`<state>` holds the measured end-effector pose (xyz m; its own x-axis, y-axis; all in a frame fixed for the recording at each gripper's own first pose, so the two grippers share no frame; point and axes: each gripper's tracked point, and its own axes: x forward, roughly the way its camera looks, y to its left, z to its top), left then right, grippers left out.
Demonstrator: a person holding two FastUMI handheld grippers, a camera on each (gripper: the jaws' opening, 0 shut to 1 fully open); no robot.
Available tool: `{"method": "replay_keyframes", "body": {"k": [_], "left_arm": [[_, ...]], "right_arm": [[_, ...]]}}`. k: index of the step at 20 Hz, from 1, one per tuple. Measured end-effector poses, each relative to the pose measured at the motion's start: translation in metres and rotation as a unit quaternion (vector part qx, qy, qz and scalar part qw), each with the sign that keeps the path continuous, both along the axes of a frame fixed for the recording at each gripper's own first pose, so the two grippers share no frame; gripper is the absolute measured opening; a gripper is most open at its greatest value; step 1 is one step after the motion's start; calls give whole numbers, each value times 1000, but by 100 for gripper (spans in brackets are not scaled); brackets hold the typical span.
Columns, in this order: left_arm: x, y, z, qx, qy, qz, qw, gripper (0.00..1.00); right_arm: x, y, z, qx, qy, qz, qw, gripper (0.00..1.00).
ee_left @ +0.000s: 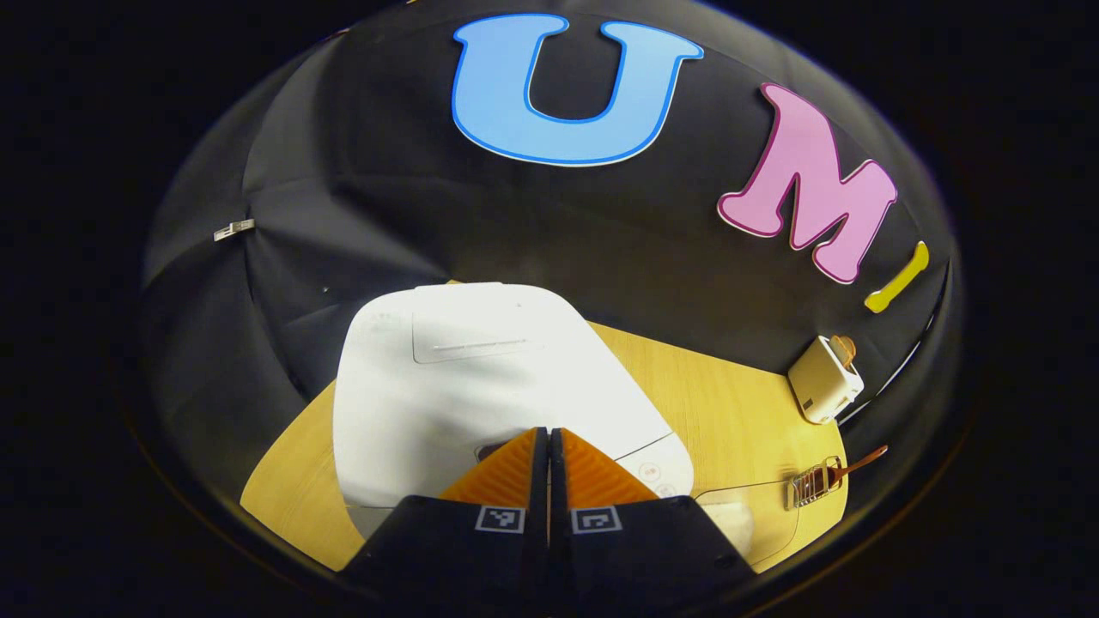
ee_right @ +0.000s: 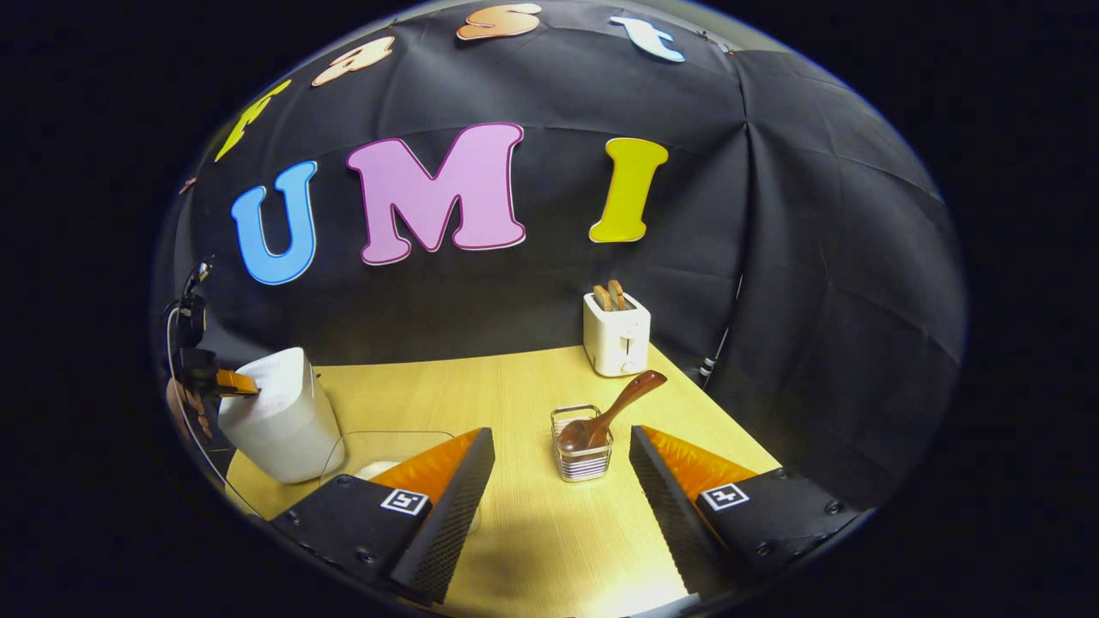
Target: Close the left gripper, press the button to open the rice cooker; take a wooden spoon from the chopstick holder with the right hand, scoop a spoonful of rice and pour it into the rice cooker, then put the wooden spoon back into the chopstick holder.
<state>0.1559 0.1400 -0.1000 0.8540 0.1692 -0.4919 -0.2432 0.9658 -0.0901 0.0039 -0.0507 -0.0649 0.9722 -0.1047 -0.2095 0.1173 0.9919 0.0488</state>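
A white rice cooker with its lid down sits on the wooden table. My left gripper is shut with nothing in it, its tips touching the cooker's front edge near the control panel. In the right gripper view the same cooker stands at the far left, with the left gripper at its top. A wooden spoon leans in a clear chopstick holder just ahead of my right gripper, which is open and empty. The holder and spoon also lie at the far right of the left gripper view.
A white toaster holding bread slices stands at the table's back edge; the toaster is far right in the left gripper view. A clear container sits beside the cooker. Bare tabletop lies between cooker and holder.
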Motion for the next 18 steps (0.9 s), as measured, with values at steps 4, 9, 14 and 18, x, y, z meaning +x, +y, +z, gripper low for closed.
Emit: {"method": "replay_keyframes", "body": {"k": [4, 9, 14, 18], "left_arm": [[1, 1, 0, -1, 17, 0, 1000, 6], [5, 1, 1, 37, 68, 1, 997, 6], [-1, -3, 52, 67, -24, -3, 997, 6], [-10, -5, 122, 106, -118, -19, 987, 6]], "right_arm": [[-1, 1, -4, 5, 7, 1, 1000, 99], [-6, 5, -2, 7, 0, 7, 1000, 99], [-15, 12, 3, 1, -7, 11, 1000, 98], [-24, 18, -1, 4, 0, 7, 1000, 98]]}}
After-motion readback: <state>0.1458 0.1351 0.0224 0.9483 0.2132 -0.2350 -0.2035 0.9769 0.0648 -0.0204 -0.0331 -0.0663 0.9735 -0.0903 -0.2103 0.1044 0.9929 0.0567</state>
